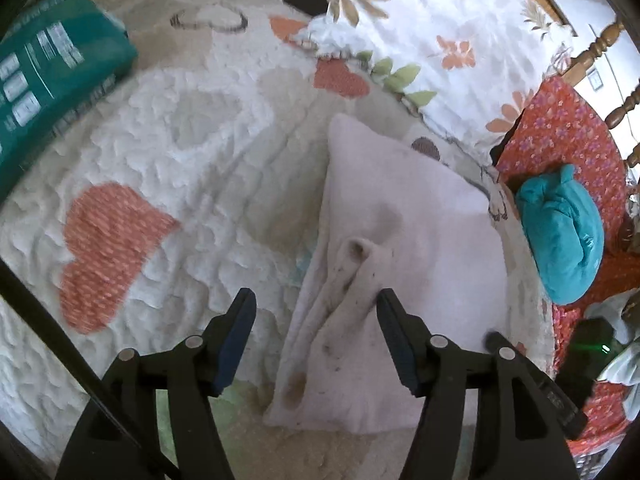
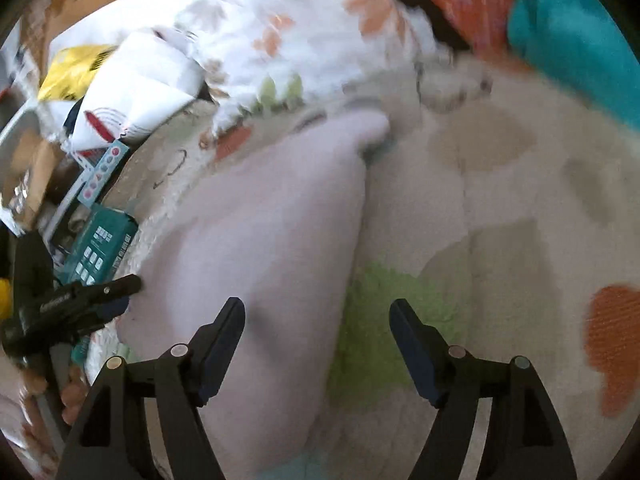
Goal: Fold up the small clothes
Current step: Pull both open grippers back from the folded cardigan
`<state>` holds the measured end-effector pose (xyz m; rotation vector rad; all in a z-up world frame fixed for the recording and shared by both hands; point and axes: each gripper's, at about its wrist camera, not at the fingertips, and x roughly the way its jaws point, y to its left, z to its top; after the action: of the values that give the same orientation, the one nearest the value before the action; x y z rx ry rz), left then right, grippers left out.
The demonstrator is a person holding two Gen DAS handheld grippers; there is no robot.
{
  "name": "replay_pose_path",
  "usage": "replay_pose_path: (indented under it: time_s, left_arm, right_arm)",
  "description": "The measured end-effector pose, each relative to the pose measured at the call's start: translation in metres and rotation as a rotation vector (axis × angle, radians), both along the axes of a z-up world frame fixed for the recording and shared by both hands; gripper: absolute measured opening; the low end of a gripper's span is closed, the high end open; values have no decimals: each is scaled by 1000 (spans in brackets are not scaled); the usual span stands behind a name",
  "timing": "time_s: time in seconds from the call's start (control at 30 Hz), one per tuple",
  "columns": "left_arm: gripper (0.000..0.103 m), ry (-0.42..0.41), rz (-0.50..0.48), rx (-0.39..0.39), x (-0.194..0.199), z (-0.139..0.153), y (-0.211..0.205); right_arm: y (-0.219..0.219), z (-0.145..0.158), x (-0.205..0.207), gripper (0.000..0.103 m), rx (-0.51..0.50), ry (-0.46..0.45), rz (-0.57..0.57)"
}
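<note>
Where the cream quilted bedspread with orange heart patches (image 1: pixel 120 184) lies flat, a pale pink knitted garment (image 1: pixel 400 240) rests on it, folded into a long, narrow shape. In the left wrist view its long axis runs from the near edge, below the fingers, away toward the floral white pillow (image 1: pixel 432 28), with the far end tapering to a rounded corner. Near end bunched: a rolled fold or cuff with a small dark opening sits between the fingers, and faint dark specks and two brownish stains mark the cloth there. Far half smooth and flat. The left gripper (image 1: pixel 316 312) has its fingers spread wide, straddling the bunched fold; whether the pads touch the cloth cannot be told. In the right wrist view the same pink garment (image 2: pixel 260 240) runs diagonally from lower left up toward the pillow (image 2: pixel 288 28), surface smooth, view blurred. The right gripper (image 2: pixel 318 320) is likewise spread, holding nothing, its left finger over the pink cloth and its right finger over the bedspread (image 2: pixel 500 220). A teal stuffed cloth bundle (image 1: pixel 560 236) lies to the right on red floral fabric (image 1: pixel 560 132); a green printed package (image 1: pixel 52 68) lies at far left.
</note>
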<state>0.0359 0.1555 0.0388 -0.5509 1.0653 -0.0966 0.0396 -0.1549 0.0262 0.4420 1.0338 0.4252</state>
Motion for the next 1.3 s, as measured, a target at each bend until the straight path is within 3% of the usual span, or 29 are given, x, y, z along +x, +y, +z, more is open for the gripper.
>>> replay_pose_path:
  time_s: [0.07, 0.1, 0.13, 0.2, 0.37, 0.43, 0.57, 0.67, 0.7, 0.77, 0.83, 0.93, 1.13, 1.3]
  left_arm:
    - [63, 65, -10, -37, 7, -16, -2]
    - [63, 63, -1, -37, 7, -18, -3]
    - [64, 54, 4, -23, 7, -15, -5]
    - [65, 59, -5, 0, 8, -14, -9]
    - [73, 65, -2, 14, 9, -13, -15]
    - [73, 66, -2, 23, 7, -11, -17]
    - [74, 24, -1, 70, -10, 0, -18]
    - [74, -114, 48, 226, -36, 29, -23]
    - [74, -196, 66, 315, -48, 45, -29]
    - [85, -310, 100, 423, -70, 68, -37]
    - [96, -415, 164, 489, -94, 85, -41]
    - [100, -523, 221, 533, -129, 101, -47]
    - [101, -547, 148, 652, -154, 105, -75]
    - [101, -554, -3, 616, -159, 92, -100]
  right_arm:
    - [5, -4, 7, 73, 66, -16, 11]
    - [8, -6, 9, 51, 98, 5, 28]
    - [10, -7, 11, 42, 113, 21, 28]
    - [6, -6, 8, 37, 133, 16, 9]
    - [-11, -7, -8, 41, 112, 14, -52]
    - [-17, 2, -16, 47, 55, -10, -78]
    - [-23, 25, -44, 49, -87, -71, -92]
    - [-27, 38, -74, 49, -197, -125, -82]
    - [-28, 41, -86, 49, -232, -141, -79]
    - [-33, 48, -109, 51, -277, -176, -86]
    - [-38, 54, -128, 59, -304, -209, -104]
    - [-44, 60, -147, 61, -334, -240, -132]
    - [-57, 60, -166, 61, -322, -234, -181]
    - [-52, 59, -171, 62, -335, -237, -175]
